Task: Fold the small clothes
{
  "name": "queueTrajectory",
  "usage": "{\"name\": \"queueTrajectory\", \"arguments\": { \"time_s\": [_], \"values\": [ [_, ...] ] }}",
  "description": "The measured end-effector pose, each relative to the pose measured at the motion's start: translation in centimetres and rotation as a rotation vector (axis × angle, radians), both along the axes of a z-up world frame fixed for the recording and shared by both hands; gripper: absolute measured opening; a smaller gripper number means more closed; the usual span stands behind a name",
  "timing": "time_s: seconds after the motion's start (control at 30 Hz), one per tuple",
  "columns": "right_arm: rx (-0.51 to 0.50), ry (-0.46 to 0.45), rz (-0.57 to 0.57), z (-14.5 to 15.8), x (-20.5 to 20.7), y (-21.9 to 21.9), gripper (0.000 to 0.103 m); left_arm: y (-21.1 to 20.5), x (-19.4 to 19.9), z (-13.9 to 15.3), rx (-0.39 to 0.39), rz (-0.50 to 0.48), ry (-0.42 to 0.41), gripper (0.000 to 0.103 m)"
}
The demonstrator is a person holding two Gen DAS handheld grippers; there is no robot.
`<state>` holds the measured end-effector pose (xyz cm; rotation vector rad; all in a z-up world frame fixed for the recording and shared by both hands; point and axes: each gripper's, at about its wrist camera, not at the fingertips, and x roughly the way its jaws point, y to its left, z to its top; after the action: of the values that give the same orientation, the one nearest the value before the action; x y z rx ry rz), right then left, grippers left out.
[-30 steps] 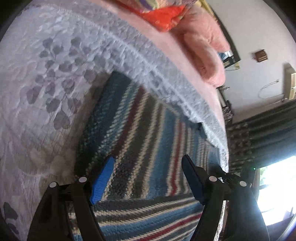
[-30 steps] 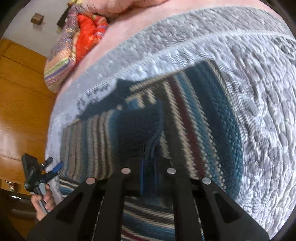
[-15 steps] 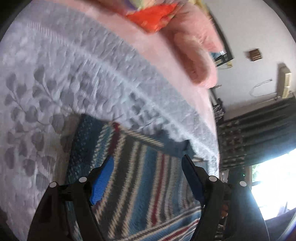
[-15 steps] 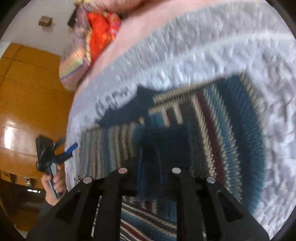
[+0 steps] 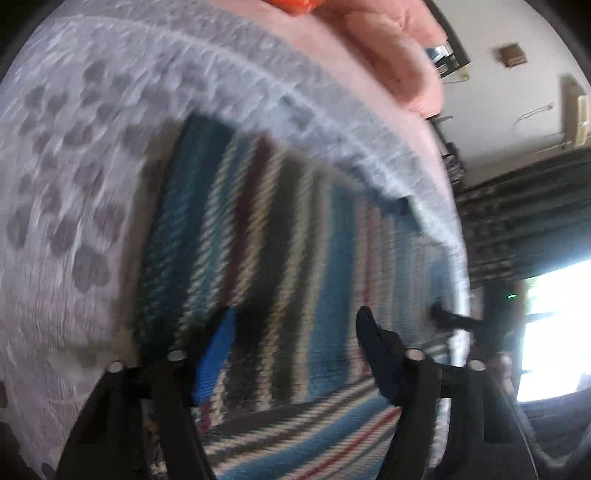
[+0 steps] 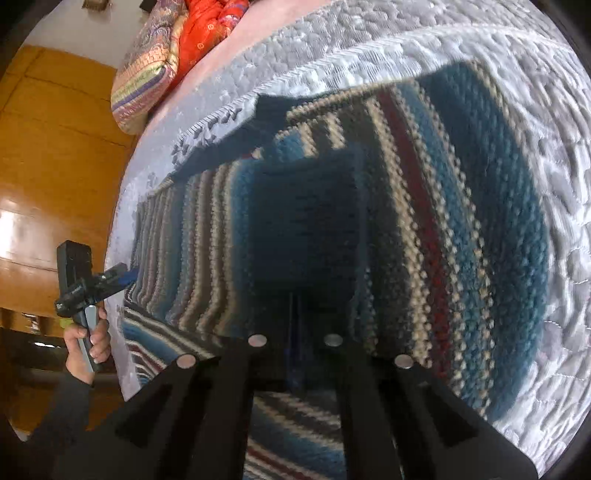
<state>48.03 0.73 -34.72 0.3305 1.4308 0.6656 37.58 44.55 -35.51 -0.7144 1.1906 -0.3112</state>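
Note:
A striped knit sweater (image 5: 295, 229) in blue, cream, dark grey and red lies on a grey quilted bedspread (image 5: 74, 184). My left gripper (image 5: 295, 314) hovers open just over its stripes, blue pads wide apart with nothing between them. In the right wrist view the sweater (image 6: 461, 221) fills the middle. My right gripper (image 6: 295, 306) is shut on a dark blue fold of it, which rises in shadow ahead of the fingers. A hand holds the left gripper (image 6: 114, 278) at the sweater's far left edge.
A pink blanket (image 5: 399, 48) and a bright patterned pillow (image 6: 147, 74) with orange cloth (image 6: 210, 33) lie at the head of the bed. A wooden wardrobe (image 6: 48, 166) stands beside the bed. Dark curtains and a bright window (image 5: 546, 325) are past the bed's edge.
The left gripper swung away over the bedspread, then came back low over the sweater, still open. The right gripper stays shut on the dark fold, which now sits closer and larger.

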Motion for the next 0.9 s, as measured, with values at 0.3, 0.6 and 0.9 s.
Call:
{"name": "queueTrajectory", "arguments": {
  "time_s": [0.3, 0.6, 0.9],
  "values": [
    [-0.012, -0.003, -0.159, 1.8, -1.5, -7.5, 0.005, -1.9, -3.6, 0.3, 0.008, -0.055, -0.014, 0.064],
    [0.05, -0.005, -0.194, 5.9, -6.6, -11.2, 0.041, 0.0, -11.4, 4.6, 0.009, 0.002, 0.01, 0.081],
    [-0.098, 0.185, -0.258, 2.9, -25.1, -18.4, 0.054, 0.6, -27.9, 0.6, -0.084, 0.056, 0.265, 0.082]
  ]
}}
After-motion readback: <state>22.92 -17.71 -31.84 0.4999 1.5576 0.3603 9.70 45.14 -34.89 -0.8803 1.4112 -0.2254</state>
